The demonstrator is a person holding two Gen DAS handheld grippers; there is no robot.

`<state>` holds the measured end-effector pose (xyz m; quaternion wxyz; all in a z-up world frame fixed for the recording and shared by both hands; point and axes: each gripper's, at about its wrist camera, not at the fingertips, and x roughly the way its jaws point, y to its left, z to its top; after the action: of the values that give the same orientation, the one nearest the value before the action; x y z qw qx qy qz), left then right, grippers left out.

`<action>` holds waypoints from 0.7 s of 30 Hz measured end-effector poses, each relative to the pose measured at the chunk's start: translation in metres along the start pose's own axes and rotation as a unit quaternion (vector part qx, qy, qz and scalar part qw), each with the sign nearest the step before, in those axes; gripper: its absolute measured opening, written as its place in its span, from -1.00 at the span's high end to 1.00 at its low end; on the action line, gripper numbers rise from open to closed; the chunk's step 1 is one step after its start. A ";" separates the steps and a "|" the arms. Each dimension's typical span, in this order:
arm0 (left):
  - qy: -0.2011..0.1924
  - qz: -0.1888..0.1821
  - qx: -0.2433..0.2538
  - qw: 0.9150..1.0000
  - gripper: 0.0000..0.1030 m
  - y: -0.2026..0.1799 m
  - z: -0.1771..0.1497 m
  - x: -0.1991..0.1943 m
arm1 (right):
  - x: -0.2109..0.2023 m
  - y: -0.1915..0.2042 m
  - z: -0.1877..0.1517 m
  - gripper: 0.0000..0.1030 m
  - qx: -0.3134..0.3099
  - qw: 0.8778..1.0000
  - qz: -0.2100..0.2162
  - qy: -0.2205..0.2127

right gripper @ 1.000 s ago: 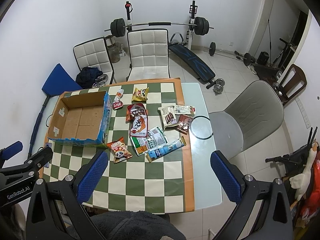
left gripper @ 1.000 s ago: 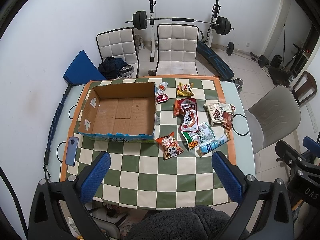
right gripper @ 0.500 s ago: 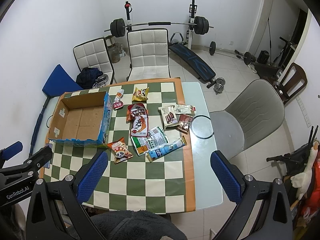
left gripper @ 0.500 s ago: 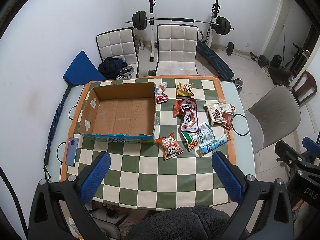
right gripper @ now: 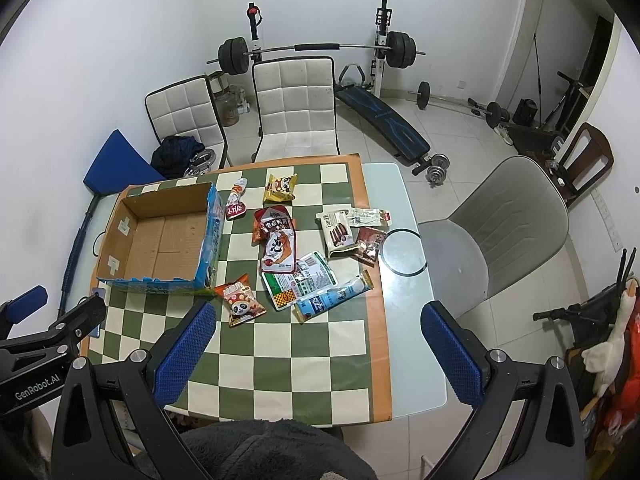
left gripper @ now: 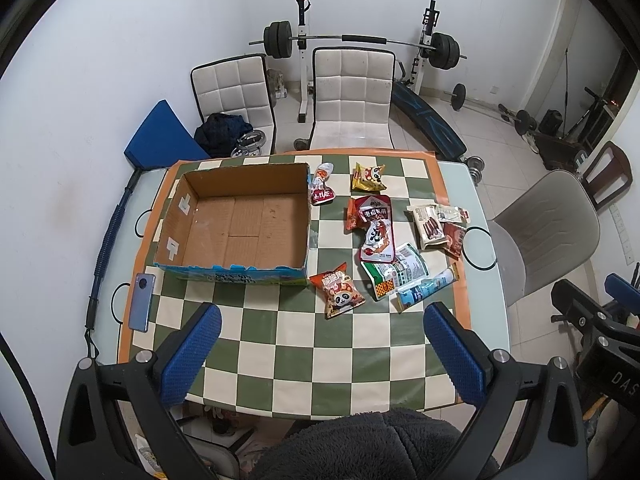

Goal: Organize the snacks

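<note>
An open, empty cardboard box [left gripper: 240, 224] [right gripper: 160, 240] stands on the left of the green checkered tablecloth [left gripper: 280, 340]. Several snack packets lie to its right: an orange panda bag [left gripper: 338, 290] [right gripper: 240, 300], a green-white pouch [left gripper: 394, 270], a blue tube [left gripper: 426, 288], red packets [left gripper: 374, 224], a yellow panda bag [left gripper: 368, 178] and a biscuit-stick pack [left gripper: 430, 226]. My left gripper [left gripper: 320, 356] and right gripper [right gripper: 316, 356] are both open and empty, held high above the table's near edge.
A phone [left gripper: 140, 302] lies at the table's left edge. A grey chair [right gripper: 500, 232] stands right of the table, two white chairs [left gripper: 348, 96] behind it. A barbell rack [left gripper: 360, 40] and bench fill the back of the room.
</note>
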<state>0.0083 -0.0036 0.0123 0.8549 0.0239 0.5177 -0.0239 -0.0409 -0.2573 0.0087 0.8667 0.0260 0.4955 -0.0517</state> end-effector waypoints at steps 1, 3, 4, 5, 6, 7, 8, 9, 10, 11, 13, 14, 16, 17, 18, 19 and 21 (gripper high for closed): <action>0.000 0.000 0.000 1.000 -1.00 0.000 0.000 0.000 | 0.000 0.000 0.000 -1.00 0.000 1.000 0.000 0.000; 0.000 0.000 0.000 1.000 -1.00 0.000 0.000 0.000 | 0.000 0.000 0.000 -1.00 0.000 1.000 0.001 0.000; -0.001 0.001 0.000 1.000 -1.00 0.000 0.002 0.000 | 0.000 0.000 0.000 -1.00 0.000 1.000 0.001 0.000; -0.001 0.001 0.000 1.000 -1.00 0.000 0.001 0.000 | 0.000 0.000 0.000 -1.00 0.000 1.000 0.001 0.000; -0.001 0.001 0.000 1.000 -1.00 0.000 0.000 0.000 | 0.000 0.000 0.001 -1.00 0.001 1.000 0.002 0.000; -0.001 0.000 0.000 1.000 -1.00 0.000 0.001 0.000 | 0.001 0.001 0.002 -1.00 0.001 1.000 0.003 0.000; -0.001 0.001 0.000 1.000 -1.00 0.000 0.001 -0.001 | 0.001 0.002 0.002 -1.00 0.001 1.000 0.003 0.000; -0.001 0.001 0.000 1.000 -1.00 0.000 0.001 -0.001 | 0.001 0.003 0.002 -1.00 0.001 1.000 0.004 0.000; -0.002 0.000 0.000 1.000 -1.00 0.000 0.001 -0.001 | -0.001 0.004 0.001 -1.00 0.002 1.000 0.005 0.001; -0.002 0.000 0.000 1.000 -1.00 0.000 0.002 -0.001 | -0.003 0.004 0.000 -1.00 0.002 1.000 0.006 0.001; -0.001 -0.001 0.000 1.000 -1.00 0.000 0.001 -0.001 | -0.004 0.006 0.000 -1.00 0.003 1.000 0.007 0.002; -0.002 0.000 0.000 1.000 -1.00 0.000 0.001 -0.001 | -0.004 0.007 0.000 -1.00 0.003 1.000 0.007 0.003; -0.001 0.000 0.000 1.000 -1.00 0.000 0.001 -0.001 | -0.003 0.006 -0.002 -1.00 0.004 1.000 0.007 0.003; -0.002 -0.001 0.000 1.000 -1.00 0.000 0.001 -0.001 | -0.004 0.007 -0.002 -1.00 0.004 1.000 0.008 0.004; -0.002 -0.002 0.000 1.000 -1.00 -0.001 0.000 -0.001 | -0.003 0.007 -0.002 -1.00 0.005 1.000 0.008 0.004; -0.002 -0.005 0.002 1.000 -1.00 -0.002 0.002 -0.001 | -0.003 0.007 -0.002 -1.00 0.006 1.000 0.009 0.005; -0.004 -0.007 0.004 1.000 -1.00 -0.002 -0.001 -0.001 | 0.000 0.005 -0.004 -1.00 0.013 1.000 0.016 0.010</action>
<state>0.0074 -0.0060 0.0125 0.8568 0.0230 0.5141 -0.0322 -0.0440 -0.2516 0.0063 0.8618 0.0459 0.5033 -0.0440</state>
